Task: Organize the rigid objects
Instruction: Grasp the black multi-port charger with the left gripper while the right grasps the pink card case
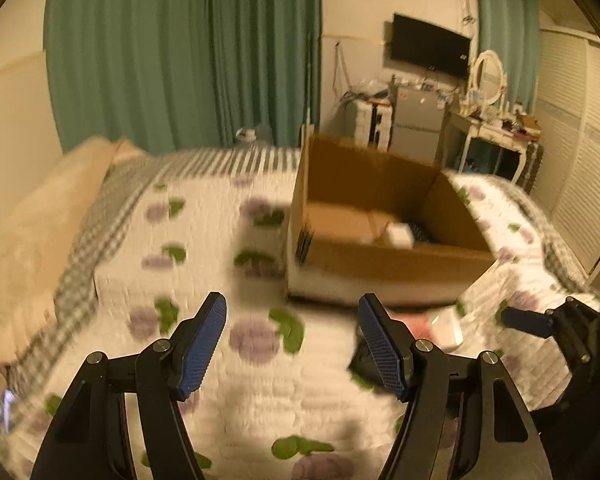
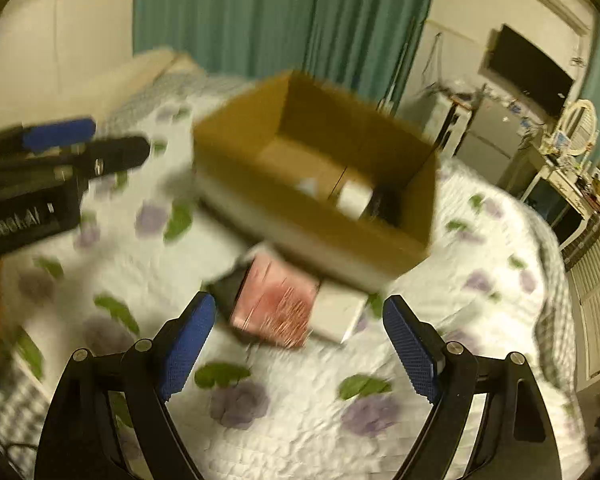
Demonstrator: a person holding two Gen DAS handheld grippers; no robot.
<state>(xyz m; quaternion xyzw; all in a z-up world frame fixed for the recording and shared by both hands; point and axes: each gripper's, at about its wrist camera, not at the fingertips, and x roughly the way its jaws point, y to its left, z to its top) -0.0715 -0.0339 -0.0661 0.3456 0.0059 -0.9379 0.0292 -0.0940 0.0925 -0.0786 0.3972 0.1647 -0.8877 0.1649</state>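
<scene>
Pink box (image 2: pixel 278 304) on quilt (image 2: pixel 284 412), against carton (image 2: pixel 236 148) front, just ahead of right gripper (image 2: pixel 300 344), jaws spread, empty. Left gripper (image 1: pixel 292 344) likewise spread, empty, left of carton.

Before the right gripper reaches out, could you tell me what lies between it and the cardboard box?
In the right wrist view, a pink box and a white box lie on the quilt between the open right gripper and the cardboard box.
</scene>
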